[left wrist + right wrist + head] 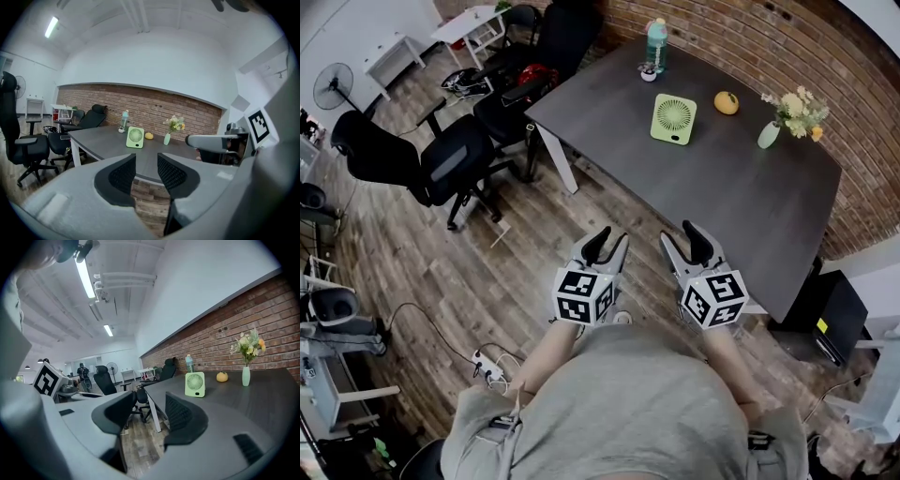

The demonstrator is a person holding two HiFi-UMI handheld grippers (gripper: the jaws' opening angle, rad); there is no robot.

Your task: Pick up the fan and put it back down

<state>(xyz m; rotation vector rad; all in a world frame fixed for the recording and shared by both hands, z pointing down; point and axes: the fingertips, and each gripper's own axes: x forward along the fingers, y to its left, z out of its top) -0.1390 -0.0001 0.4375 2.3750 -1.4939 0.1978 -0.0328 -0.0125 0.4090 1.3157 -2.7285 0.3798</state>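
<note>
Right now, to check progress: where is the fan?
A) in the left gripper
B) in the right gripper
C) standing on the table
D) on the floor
C: the fan stands upright on the table, beyond the left gripper and the right gripper, both empty.

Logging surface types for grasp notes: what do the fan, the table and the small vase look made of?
Fan: likely plastic, pale green, smooth matte shell with moulded grille.
Table: dark grey top, matte, probably laminate or painted wood.
Vase: pale green, ceramic or glass, too small to tell.
</note>
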